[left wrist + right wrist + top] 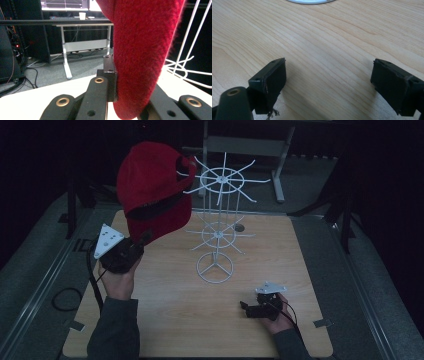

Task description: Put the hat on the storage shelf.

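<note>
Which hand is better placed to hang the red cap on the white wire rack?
Left. Its tool is shut on the red cap, lifted beside the white wire rack. The right tool sits open and empty, low over the table, near the rack's base.

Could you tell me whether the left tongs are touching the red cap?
Touching. In the left gripper view, the left tongs are shut on the red cap, its fabric squeezed between the jaws; the high view shows it lifted.
</note>
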Motion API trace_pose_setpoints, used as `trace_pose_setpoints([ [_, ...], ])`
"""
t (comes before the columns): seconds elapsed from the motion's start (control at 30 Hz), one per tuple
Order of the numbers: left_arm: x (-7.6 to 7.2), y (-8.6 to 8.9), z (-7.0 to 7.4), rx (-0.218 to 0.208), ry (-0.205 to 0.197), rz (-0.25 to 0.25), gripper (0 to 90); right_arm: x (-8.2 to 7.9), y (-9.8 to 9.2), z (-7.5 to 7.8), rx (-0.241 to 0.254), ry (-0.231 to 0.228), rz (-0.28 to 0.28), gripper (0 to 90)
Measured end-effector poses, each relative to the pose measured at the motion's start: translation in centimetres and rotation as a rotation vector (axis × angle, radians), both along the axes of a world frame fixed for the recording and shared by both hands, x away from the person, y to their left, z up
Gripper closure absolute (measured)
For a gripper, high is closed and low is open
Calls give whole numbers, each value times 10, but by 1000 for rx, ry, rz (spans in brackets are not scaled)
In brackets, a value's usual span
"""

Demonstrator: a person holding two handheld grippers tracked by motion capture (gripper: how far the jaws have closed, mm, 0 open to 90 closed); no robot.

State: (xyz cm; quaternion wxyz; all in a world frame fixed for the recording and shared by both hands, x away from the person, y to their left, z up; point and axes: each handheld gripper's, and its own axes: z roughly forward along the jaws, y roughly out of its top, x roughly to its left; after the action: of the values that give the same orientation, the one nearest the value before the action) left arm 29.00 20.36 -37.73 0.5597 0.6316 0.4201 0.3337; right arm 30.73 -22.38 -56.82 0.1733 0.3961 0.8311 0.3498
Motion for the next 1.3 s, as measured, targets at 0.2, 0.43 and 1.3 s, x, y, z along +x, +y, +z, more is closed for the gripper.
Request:
trace_pose_setpoints([
  [0.2, 1, 5, -5, 6, 21, 11, 857, 0, 0, 0, 0, 0, 0, 129],
  [0.43, 4, 8, -23, 10, 71, 2, 856, 0, 0, 0, 0, 0, 0, 129],
  [1.3, -1, -4, -69, 48, 151, -58, 810, 0, 0, 0, 0, -1, 1, 129],
])
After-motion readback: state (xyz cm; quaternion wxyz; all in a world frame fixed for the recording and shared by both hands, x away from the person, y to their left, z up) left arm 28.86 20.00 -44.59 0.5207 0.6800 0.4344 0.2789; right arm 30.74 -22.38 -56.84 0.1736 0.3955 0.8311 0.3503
